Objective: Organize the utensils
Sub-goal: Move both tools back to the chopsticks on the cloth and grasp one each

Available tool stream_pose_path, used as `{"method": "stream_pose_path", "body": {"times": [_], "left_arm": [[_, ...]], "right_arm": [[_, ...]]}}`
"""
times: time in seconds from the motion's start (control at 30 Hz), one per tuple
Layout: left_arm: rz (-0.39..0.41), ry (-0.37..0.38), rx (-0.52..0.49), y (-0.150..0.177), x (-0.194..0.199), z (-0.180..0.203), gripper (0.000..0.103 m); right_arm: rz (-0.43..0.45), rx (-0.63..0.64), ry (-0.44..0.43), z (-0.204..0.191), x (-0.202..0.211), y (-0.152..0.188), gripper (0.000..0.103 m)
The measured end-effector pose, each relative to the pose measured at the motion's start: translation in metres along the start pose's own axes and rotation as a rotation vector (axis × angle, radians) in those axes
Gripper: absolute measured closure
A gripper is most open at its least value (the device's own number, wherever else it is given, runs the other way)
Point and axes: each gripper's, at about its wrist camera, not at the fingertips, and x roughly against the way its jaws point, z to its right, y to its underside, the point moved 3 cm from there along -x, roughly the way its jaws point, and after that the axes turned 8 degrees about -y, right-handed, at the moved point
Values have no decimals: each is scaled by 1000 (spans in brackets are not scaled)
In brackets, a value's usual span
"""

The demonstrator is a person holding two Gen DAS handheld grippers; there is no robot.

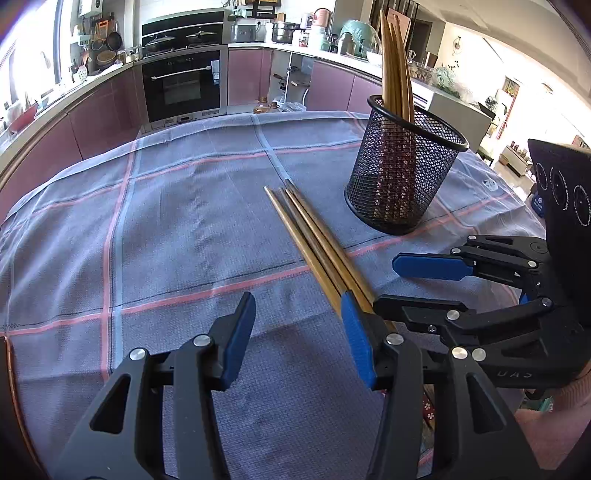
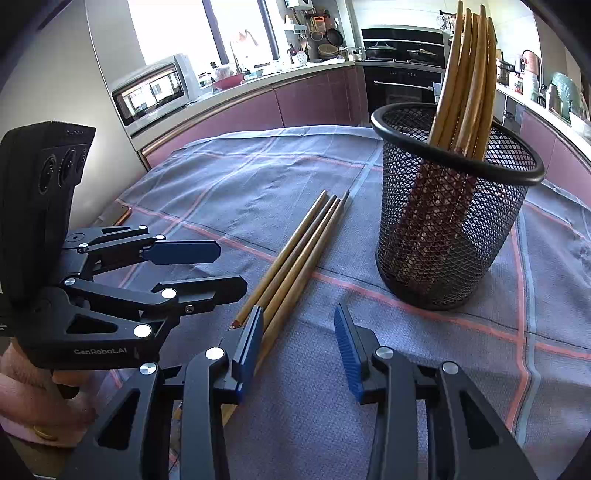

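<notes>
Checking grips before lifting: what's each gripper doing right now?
Left gripper: open, empty, chopsticks beside its right finger.
Right gripper: open, empty, chopsticks beside its left finger.

Bright daylight pours in from the window (image 2: 177, 33), which is blown out white. Soft shadows fall on the cloth (image 1: 166, 221) under the grippers. Both views are sharp at centre, strongly bowed, with dark vignetted corners.
</notes>
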Motion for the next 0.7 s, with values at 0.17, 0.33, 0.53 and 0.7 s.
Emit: {"method": "stream_pose_path", "body": {"times": [0.17, 0.33, 0.53, 0.7], "left_arm": [[-9, 4, 1, 0, -3, 0, 55], [-13, 2, -4, -1, -6, 3, 55], [-16, 7, -9, -4, -11, 6, 55], [-19, -3, -18, -4, -13, 8, 55]], "right_arm": [[-4, 13, 12, 0, -4, -2, 65], [-10, 19, 14, -1, -8, -4, 65], [-16, 28, 18, -3, -12, -6, 64], [-20, 36, 25, -3, -11, -7, 64]]}}
